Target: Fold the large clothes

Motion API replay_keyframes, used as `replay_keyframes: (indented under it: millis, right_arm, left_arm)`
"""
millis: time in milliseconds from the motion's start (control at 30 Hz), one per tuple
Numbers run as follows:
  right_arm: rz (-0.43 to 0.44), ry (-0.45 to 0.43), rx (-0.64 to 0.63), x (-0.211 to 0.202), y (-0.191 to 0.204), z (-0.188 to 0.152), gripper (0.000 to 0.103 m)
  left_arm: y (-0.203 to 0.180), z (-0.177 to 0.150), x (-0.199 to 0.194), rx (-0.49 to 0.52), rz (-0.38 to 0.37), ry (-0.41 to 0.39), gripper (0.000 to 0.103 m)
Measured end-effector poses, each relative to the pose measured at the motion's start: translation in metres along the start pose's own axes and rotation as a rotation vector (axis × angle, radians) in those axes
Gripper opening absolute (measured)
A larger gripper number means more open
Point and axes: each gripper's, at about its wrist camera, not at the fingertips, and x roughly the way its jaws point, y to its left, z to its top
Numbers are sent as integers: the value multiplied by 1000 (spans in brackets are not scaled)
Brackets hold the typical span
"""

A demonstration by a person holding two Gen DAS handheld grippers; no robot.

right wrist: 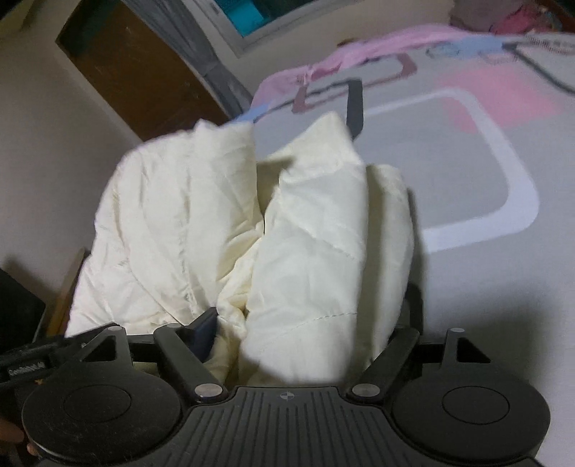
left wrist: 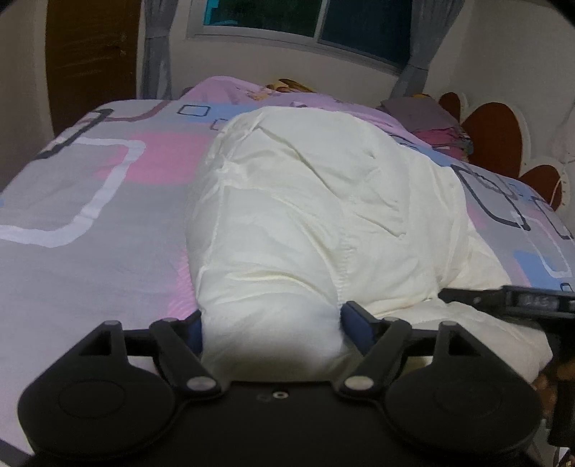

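A thick cream quilted garment (left wrist: pixel 316 186) lies bunched lengthways on the patterned bed sheet (left wrist: pixel 90 215). Its near end bulges between the jaws of my left gripper (left wrist: pixel 273 323), which stand wide apart; the blue pads (left wrist: pixel 354 323) flank the cloth without visibly squeezing it. In the right wrist view the same garment (right wrist: pixel 187 215) stands up in two puffy folds at the bed's edge. My right gripper (right wrist: pixel 309 316) is open wide around the nearer fold; its left pad (right wrist: pixel 206 334) shows and its right finger is mostly hidden behind the cloth. The right gripper's body (left wrist: pixel 510 301) shows at the left view's right edge.
The sheet (right wrist: pixel 467 179) stretches away in grey, pink and blue. A pink blanket (left wrist: pixel 233 89) and a stack of folded clothes (left wrist: pixel 427 118) lie at the far end by the headboard (left wrist: pixel 496 133). A brown door (left wrist: pixel 90 64) and a curtained window (left wrist: pixel 305 21) stand behind.
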Motion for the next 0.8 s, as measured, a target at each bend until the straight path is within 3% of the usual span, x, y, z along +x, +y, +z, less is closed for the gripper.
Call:
replay_keyframes:
  millis: [200, 433, 533, 667, 733, 800]
  right_arm:
    - [-24, -97, -56, -37, 34, 5, 77]
    - [-158, -205, -190, -58, 60, -2, 77]
    - [-108, -246, -260, -72, 81, -7, 77]
    - [-69, -187, -335, -62, 104, -24, 74]
    - [-107, -124, -388, -45, 105, -37, 54]
    - [-145, -77, -378, -28, 97, -46, 52]
  left_arm:
    - [-1, 0, -14, -6, 41, -5, 76]
    - [-16, -6, -43, 50, 49, -75, 78]
    - [-25, -10, -51, 64, 25, -82, 78]
    - [-41, -16, -48, 101, 13, -61, 80]
    - [-46, -21, -43, 123, 33, -61, 81]
    - [-48, -24, -40, 129, 36, -56, 82]
